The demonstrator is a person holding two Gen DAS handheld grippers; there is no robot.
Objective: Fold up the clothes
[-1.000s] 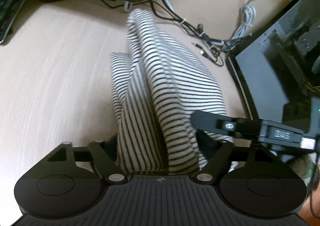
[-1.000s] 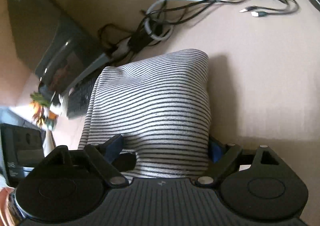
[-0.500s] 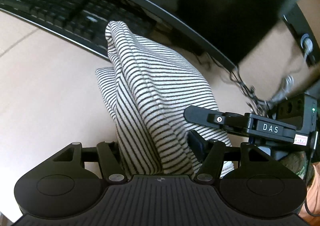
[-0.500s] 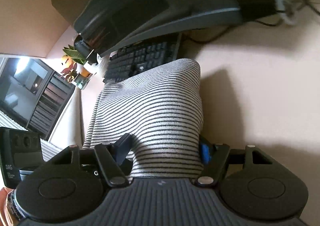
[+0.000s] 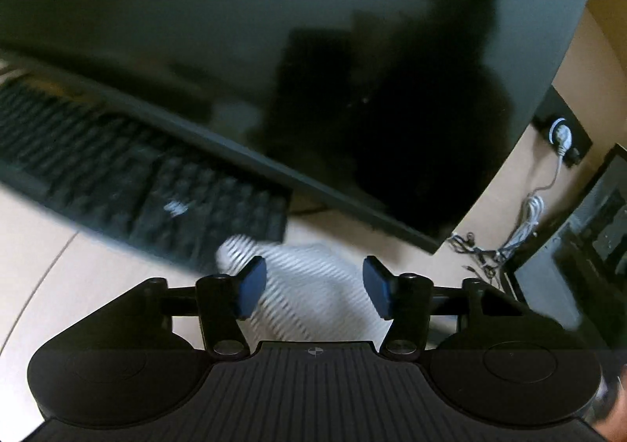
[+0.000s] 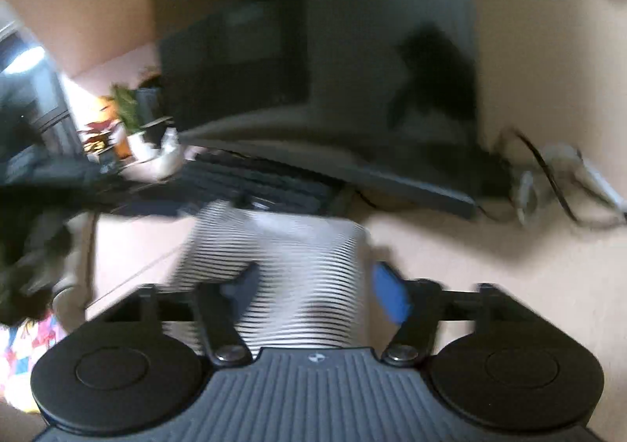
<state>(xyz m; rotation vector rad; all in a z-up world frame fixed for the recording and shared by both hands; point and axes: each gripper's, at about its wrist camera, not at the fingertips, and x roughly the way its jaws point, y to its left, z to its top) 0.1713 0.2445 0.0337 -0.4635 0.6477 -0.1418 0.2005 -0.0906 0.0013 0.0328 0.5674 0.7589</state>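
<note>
Left wrist view: left hand-held gripper (image 5: 314, 287) has its jaws spread wide, blue pads clear on both sides, nothing clamped. The striped garment (image 5: 309, 289) lies below and between the fingers on the pale bench (image 5: 58, 258), its far end just beside or touching the black keyboard (image 5: 129, 183); motion blur leaves that contact unclear. A dark monitor (image 5: 274, 50) fills the upper view, with a cable bundle (image 5: 521, 222) off to the right. Risk, as I judge it: with no hold on this side, a loosely laid fold may slump or spring open, and the cloth edge could ride onto the keys if nudged forward. Right wrist view: heavily blurred. Right hand-held gripper (image 6: 313, 293) also looks parted, the striped fabric running up between the pads; whether either pad presses the cloth I cannot tell for certain, but the gap appears too wide for a clamp. Keyboard and monitor base sit just beyond the garment, a potted plant (image 6: 133, 120) further left. Risk here: fast movement with the fingers straddling the cloth could snag and drag it, skewing the fold; any re-grasp made at this speed may catch one layer only.
</note>
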